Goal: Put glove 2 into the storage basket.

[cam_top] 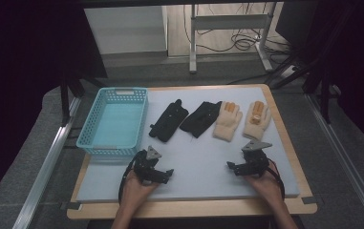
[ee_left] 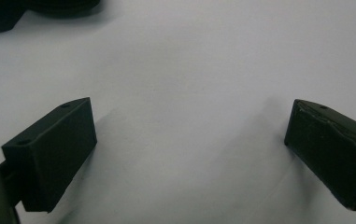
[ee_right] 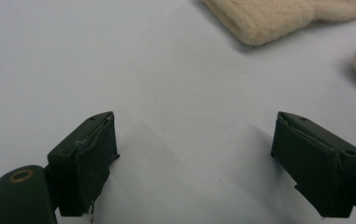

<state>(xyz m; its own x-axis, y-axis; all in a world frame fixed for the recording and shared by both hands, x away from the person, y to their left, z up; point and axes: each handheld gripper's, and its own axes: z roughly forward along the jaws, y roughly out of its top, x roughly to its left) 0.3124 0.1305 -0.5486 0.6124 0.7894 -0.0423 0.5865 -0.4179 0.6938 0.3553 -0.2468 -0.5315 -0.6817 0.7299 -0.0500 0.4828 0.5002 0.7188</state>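
High view: I see two black gloves (cam_top: pixel 184 119) and two cream gloves (cam_top: pixel 242 119) in a row toward the bench's far edge, fingers pointing away, long axes near-to-far, a turquoise basket (cam_top: pixel 115 123) at the left edge. Left gripper view: left gripper (ee_left: pixel 189 140) jaws apart over bare mat. Right gripper view: right gripper (ee_right: pixel 194 154) jaws apart, knitted cream cuffs just ahead.

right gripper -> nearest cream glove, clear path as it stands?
Probably yes. The right gripper is open and empty, and bare mat lies between it and the cream glove, whose cuff faces it. Nothing stands between them.
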